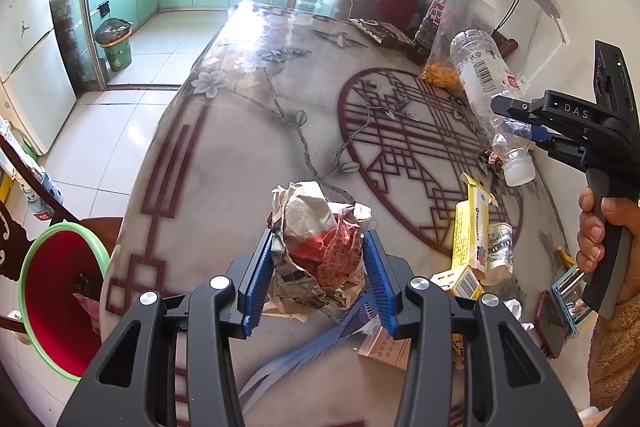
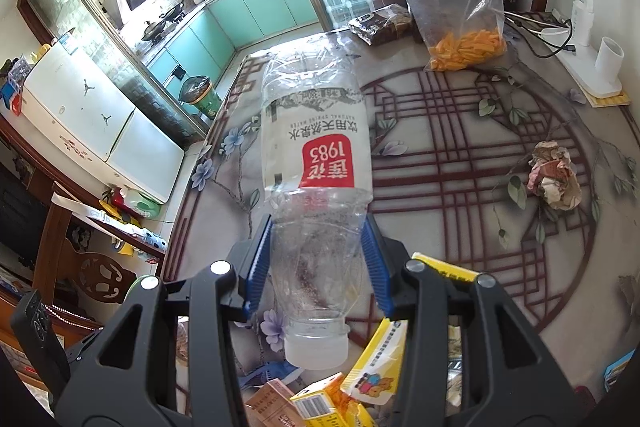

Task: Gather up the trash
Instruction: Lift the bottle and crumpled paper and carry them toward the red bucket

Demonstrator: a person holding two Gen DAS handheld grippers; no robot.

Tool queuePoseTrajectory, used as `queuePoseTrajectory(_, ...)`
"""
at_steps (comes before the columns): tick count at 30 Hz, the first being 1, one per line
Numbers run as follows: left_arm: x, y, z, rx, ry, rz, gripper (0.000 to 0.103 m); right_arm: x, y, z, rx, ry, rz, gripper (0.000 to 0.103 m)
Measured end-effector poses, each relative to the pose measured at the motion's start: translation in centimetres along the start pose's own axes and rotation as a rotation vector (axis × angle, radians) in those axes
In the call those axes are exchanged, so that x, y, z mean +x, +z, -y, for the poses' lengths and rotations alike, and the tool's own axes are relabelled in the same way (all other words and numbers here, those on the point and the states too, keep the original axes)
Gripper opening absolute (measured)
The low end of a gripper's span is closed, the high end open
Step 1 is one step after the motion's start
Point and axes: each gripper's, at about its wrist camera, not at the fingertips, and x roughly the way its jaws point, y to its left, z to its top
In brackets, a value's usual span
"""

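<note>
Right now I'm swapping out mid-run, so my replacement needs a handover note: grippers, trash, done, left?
Left gripper: jaws shut on a crumpled paper ball, above the table.
Right gripper: jaws shut on an empty plastic bottle, cap toward the camera.
Red bin sits at the table's left edge, with some scraps inside.
Left: bin both, then the crumpled wad and yellow cartons.

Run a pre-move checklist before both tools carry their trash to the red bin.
1. Left tool clamps the paper wad: ok.
2. Right tool clamps the bottle: ok.
3. Bottle cap on: ok.
4. Red bin in view beside the table: ok.
5. Bin has room: cannot tell.
6. All trash collected: not ok, another wad and yellow cartons remain.
</note>
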Motion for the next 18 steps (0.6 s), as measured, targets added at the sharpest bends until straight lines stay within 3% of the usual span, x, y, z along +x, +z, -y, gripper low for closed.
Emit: queuePoseTrajectory(18,-1.7,-1.5,-5.4,0.0,-0.051,-0.008,0.042,0.1,-2.8,-5.7,-0.015,-0.038,-0.004,0.043)
